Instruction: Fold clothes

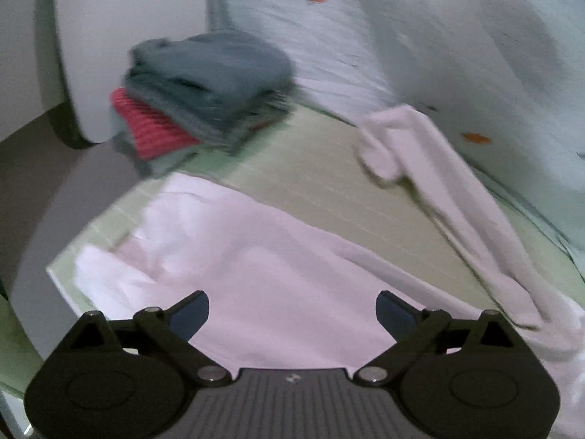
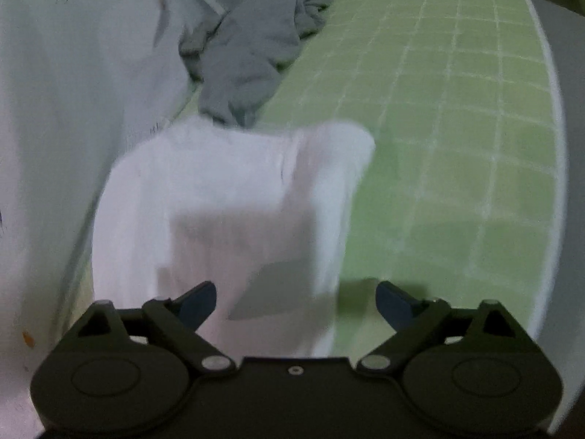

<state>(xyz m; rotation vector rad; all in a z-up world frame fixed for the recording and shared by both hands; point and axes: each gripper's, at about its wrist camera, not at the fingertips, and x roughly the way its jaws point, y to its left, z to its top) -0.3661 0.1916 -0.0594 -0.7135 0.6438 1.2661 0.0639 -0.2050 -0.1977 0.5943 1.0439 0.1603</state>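
Both views blurred; white garment (image 2: 226, 197) edges indistinct

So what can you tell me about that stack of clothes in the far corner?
The stack of folded clothes sits on the green mat near its far left corner, beside a white wall. Grey-blue garments lie on top, a red ribbed-looking one sticks out lower down, with paler fabric beneath. It looks soft and neatly layered, though blurred. Neither claw touches it.
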